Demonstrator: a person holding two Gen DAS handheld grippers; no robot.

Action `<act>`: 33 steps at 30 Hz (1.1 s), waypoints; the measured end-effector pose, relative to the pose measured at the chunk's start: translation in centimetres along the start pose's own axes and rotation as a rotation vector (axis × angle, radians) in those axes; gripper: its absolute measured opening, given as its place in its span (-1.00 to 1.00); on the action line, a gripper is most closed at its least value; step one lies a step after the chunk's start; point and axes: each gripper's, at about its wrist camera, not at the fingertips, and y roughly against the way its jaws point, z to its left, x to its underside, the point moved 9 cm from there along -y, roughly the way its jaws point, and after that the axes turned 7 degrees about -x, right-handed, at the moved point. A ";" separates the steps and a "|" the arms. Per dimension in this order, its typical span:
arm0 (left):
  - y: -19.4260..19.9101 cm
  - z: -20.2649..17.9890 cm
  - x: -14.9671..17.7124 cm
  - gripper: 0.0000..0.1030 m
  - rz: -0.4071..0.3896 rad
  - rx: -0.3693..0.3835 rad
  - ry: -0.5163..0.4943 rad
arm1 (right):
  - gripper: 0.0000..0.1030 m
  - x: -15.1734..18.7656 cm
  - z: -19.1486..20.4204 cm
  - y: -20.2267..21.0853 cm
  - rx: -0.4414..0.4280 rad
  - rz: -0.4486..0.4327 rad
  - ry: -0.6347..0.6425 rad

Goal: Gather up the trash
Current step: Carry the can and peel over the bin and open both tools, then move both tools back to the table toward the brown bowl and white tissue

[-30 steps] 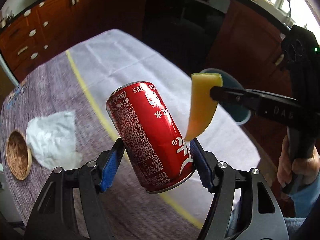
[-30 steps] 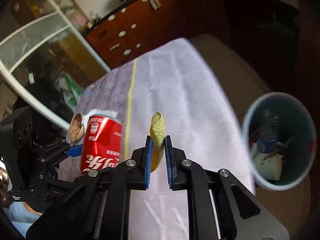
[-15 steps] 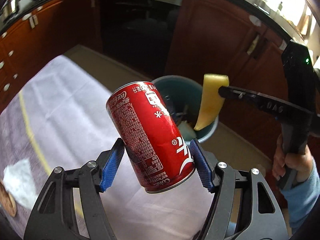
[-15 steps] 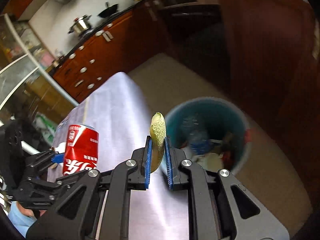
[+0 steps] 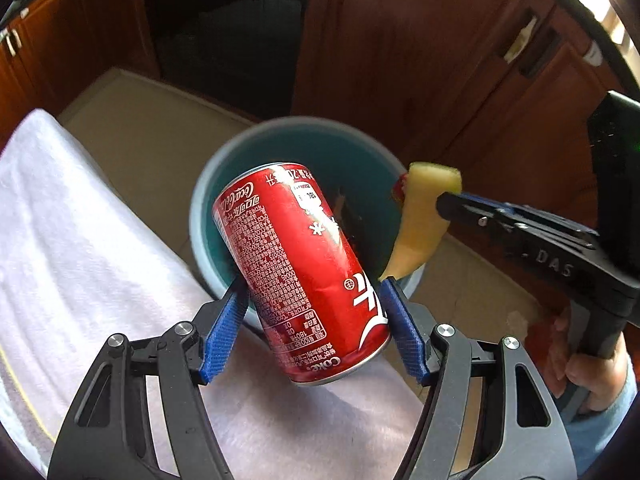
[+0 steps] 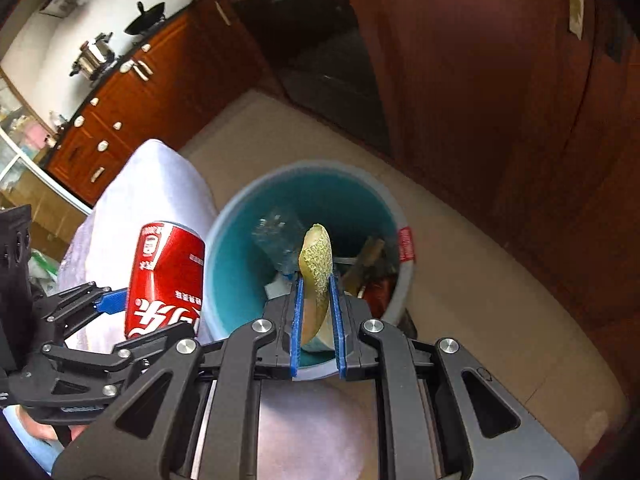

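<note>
L gripper [image 5: 312, 304] pinches a red can [image 5: 300, 272] btwn its blue pads, one pad on each side of the can's lower body; can is tilted, base toward the cam, top leaning up and left, and it hangs over the near-left rim of a teal bin [image 5: 256, 148]. In the R wrist view the same can [image 6: 164, 276] sits just left of the bin [image 6: 240, 280], over the edge of a white cloth [image 6: 160, 184] on the table. R gripper [image 6: 316, 312] is nearly pressed together, pinching a melon rind [image 6: 316, 264] — thin yellow-green wedge, standing on end, rough netted skin facing the cam, tip pointing up. Rind is above the bin's open mouth, near its front rim. In the L view the rind [image 5: 424, 220] shows pale yellow flesh, clamped at its upper part by the R gripper's [image 5: 444, 200] tips, hanging by the bin's right rim; a hand [image 5: 592, 376] w/ a light blue sleeve grips that tool's handle at lower right. Bin stands on a beige floor [image 6: 480, 280] beside the table, w/ dark wood cabinets [image 6: 480, 60] behind. Inside the bin: clear plastic, paper scraps, sth red — details too blurred to name. A red label is on the bin's right rim. Pots on a counter at far upper left in the R view.
</note>
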 end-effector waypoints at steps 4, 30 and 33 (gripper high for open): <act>-1.4 0.5 0.4 0.40 0.039 -0.019 0.000 | -0.76 0.1 -0.7 -0.7 0.018 0.018 0.004; 5.6 4.4 4.1 0.64 -0.052 -0.013 0.100 | 0.67 0.1 7.6 2.1 -0.020 -0.001 0.089; 7.5 5.2 5.0 0.65 -0.081 -0.025 0.112 | 0.67 0.6 9.5 3.1 -0.032 -0.009 0.115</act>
